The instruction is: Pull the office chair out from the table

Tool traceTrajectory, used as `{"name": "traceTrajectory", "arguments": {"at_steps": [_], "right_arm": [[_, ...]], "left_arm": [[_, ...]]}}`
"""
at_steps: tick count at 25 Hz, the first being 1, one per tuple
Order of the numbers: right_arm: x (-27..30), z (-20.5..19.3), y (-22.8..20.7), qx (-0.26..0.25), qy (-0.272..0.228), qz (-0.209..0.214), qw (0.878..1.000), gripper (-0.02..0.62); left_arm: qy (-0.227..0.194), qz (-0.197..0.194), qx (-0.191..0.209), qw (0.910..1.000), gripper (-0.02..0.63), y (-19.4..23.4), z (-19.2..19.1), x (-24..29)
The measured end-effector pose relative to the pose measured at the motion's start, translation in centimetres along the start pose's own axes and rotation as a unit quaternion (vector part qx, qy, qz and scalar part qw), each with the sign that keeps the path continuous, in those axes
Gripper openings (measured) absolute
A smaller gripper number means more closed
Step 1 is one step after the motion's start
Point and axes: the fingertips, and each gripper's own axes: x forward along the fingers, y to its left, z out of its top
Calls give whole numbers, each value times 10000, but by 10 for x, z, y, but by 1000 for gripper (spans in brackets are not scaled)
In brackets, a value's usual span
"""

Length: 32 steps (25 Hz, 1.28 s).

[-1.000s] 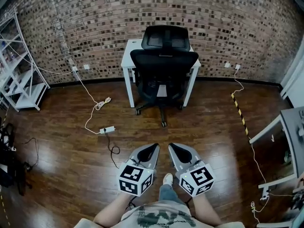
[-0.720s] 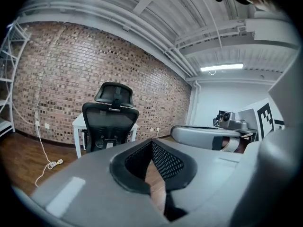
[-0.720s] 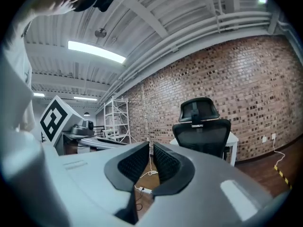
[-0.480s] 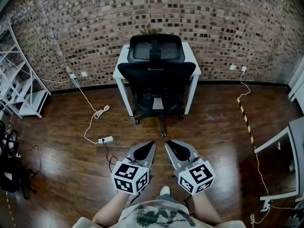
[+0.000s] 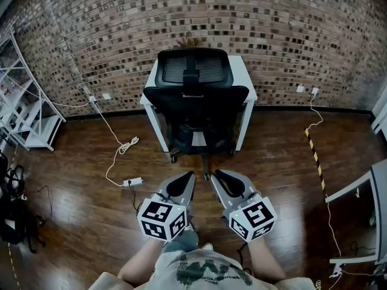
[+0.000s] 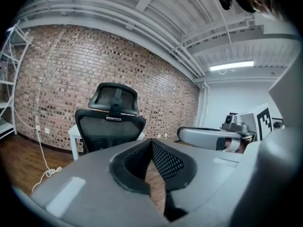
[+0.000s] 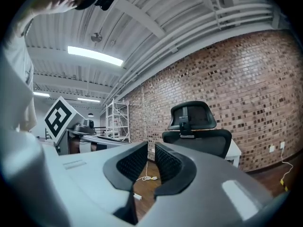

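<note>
The black office chair [image 5: 195,101] is tucked against the small white table [image 5: 247,83] at the brick wall, its back toward me. Both grippers hover side by side over the wooden floor, short of the chair's wheel base and touching nothing. My left gripper [image 5: 189,175] is shut, its tips meeting [image 6: 151,141] with nothing in them. My right gripper [image 5: 216,175] has just been opening and stands a narrow slit apart [image 7: 151,146], with nothing between the jaws. The chair [image 6: 111,122] is ahead and to the left in the left gripper view. In the right gripper view, the chair [image 7: 196,131] is ahead and to the right.
A white wire shelf rack [image 5: 24,101] stands at the left wall. A power strip with its cable [image 5: 134,180] lies on the floor left of my grippers. Yellow-black tape [image 5: 314,153] and another white table [image 5: 357,183] are at the right. Dark bags [image 5: 12,210] sit far left.
Both grippers and I have moved toward the chair, which now looms larger and nearer. The right jaws have parted slightly. The chair itself has not moved.
</note>
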Motion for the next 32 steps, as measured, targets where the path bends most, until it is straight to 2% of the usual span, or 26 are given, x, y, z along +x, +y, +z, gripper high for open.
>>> {"name": "traceTrajectory", "arguments": {"at_steps": [11,24,32], "right_arm": [[53,6,-56,-54,22,-186,9998,52],[164,20,-133,-132,125,-473,9987,81],[217,38,-168,-303,152,-617,9975,111]], "left_arm": [[-103,-259,-41,9996,15,30,24,69],[-193,-409,-45,9990,15,121,72,160],[-457,-243,-5,9987,15,185,109,187]]}}
